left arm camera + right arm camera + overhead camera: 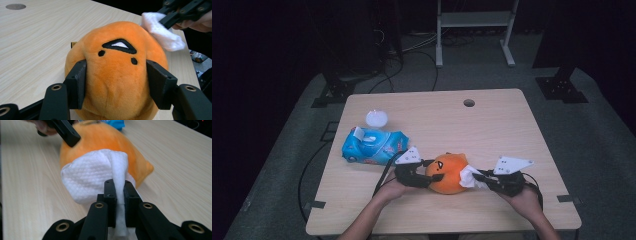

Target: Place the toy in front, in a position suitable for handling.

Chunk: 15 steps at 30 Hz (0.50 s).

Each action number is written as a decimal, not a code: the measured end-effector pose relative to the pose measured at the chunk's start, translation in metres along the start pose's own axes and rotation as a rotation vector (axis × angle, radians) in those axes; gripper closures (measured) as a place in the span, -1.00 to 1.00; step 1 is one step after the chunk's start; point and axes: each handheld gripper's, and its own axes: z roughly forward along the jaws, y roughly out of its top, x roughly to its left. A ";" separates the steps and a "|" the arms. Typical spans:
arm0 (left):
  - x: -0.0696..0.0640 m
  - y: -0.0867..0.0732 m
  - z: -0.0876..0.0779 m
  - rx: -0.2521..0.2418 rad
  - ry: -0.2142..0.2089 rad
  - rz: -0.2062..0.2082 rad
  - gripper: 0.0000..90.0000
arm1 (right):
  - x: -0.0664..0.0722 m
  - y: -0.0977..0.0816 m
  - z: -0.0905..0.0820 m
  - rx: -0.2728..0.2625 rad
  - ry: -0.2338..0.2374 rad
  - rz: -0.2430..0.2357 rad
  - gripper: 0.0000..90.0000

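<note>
Your right gripper (pixel 117 192) pinches a white wipe (pixel 92 177) between its closed jaws, pressed against the orange plush toy (pixel 120 142) just ahead of them.

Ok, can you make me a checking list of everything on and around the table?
Surface: light wooden table, round hole near far edge.
Job's things: orange plush toy; white wipe pressed against its side.
Clutter: blue wipes pack, flap open; small white lid beyond it.
Grippers: left gripper squeezing the plush toy; right gripper shut on the wipe.
Cables: black cable from left gripper; more cables on the floor.
Surroundings: grey carpet, white frame, black stand feet.
</note>
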 end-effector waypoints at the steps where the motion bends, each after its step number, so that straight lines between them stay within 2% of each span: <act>1: 0.000 0.000 0.000 -0.003 0.002 0.000 -0.14 | 0.002 0.002 0.000 -0.015 0.009 0.001 0.84; 3: 0.001 -0.001 0.001 -0.007 0.003 -0.003 -0.14 | 0.011 0.008 0.005 -0.033 0.038 -0.026 0.84; 6: 0.002 -0.001 0.000 -0.003 0.003 0.000 -0.15 | 0.018 0.011 0.012 -0.005 0.042 -0.075 0.84; 8: 0.002 -0.001 0.000 -0.007 0.001 -0.005 -0.15 | 0.012 0.009 0.010 0.002 0.040 -0.053 0.84; 11: 0.001 0.000 0.001 -0.004 -0.008 0.001 -0.15 | 0.001 0.002 0.004 0.019 -0.002 -0.010 0.84; 13: 0.000 0.002 0.003 -0.003 -0.003 -0.001 -0.15 | 0.002 0.002 0.001 0.004 -0.016 -0.004 0.84; 15: -0.003 0.005 0.006 0.001 -0.002 0.014 -0.15 | 0.009 0.010 0.002 -0.037 0.011 -0.018 0.84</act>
